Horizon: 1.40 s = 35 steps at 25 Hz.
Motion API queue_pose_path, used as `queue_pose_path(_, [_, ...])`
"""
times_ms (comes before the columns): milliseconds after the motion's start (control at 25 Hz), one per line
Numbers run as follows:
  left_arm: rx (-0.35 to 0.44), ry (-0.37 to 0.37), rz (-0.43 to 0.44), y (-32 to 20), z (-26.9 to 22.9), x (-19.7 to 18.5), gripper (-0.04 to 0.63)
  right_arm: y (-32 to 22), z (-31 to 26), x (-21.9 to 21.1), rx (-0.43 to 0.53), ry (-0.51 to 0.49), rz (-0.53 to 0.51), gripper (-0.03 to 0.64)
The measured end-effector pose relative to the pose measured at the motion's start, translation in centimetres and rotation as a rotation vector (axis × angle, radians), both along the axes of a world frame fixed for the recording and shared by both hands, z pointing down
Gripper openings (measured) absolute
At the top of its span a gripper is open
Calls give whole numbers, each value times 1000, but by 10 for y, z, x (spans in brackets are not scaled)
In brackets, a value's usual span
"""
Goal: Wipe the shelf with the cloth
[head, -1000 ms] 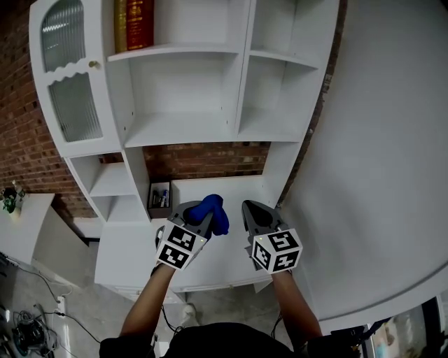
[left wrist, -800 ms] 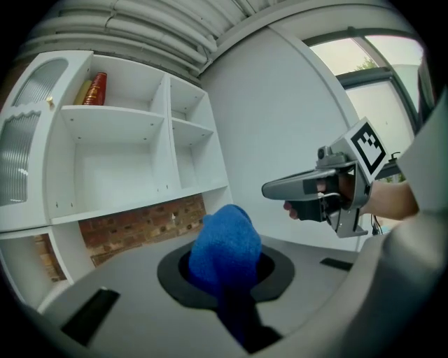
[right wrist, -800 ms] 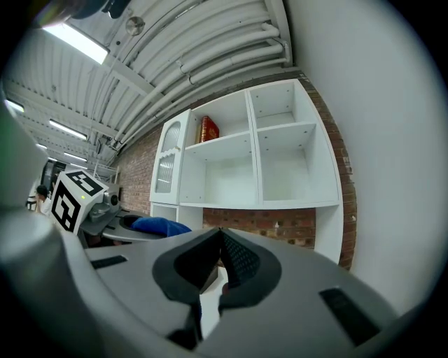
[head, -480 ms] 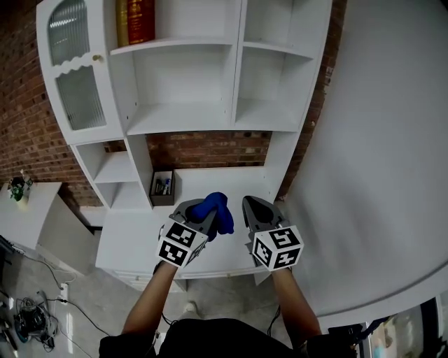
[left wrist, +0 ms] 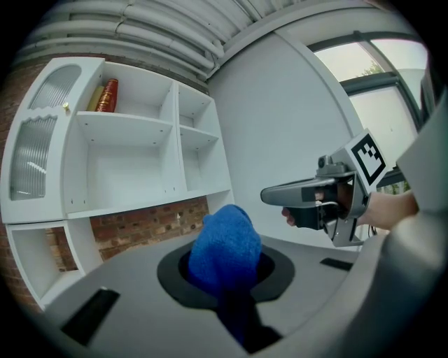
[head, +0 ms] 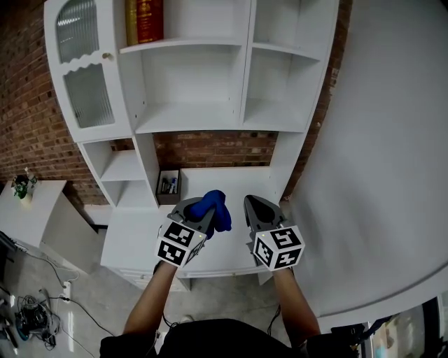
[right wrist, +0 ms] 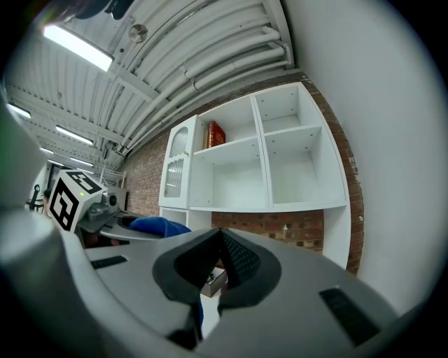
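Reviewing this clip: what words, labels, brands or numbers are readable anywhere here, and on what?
No text reads legibly.
Red book, spine: gold print, too blurred to read.
Small box: contents too small to read.
Marker cubes on left gripper and right gripper: square patterns only, no letters.

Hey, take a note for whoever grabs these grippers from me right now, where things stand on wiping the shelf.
Left gripper: shut on the blue cloth, held in the air in front of the white shelf unit.
Right gripper: shut, empty, beside the left.
Done: cloth picked up.
Left: all the wiping; the cloth touches no shelf yet.
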State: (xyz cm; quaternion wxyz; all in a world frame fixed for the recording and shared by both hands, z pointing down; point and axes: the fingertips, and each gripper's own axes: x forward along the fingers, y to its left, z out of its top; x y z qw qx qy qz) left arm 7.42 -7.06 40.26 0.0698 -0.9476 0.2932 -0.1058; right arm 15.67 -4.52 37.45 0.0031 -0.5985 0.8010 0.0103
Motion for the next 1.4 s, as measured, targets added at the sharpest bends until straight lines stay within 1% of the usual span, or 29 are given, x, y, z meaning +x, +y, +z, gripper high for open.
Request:
queue_pose_path(120, [1,-1,0,-1,1,-11,54,0,-4,-10,12,-7,7,18])
queue_pose_path(480, [4,31,42,5,-8,-39,54,2,-12,-41,38,-20,38,18])
queue_pose_path(760, [10,51,52,8,-15,-58,54,4,-19,-58,54,-18,47,18])
queue_pose_path(1120, [20,80,45,12,-25,-71,54,11,-22,-65,55,-18,55,18])
queue_pose_path(1400, [12,81,41,12,-26,-75,54,12,-22,-65,47,-21,55,18])
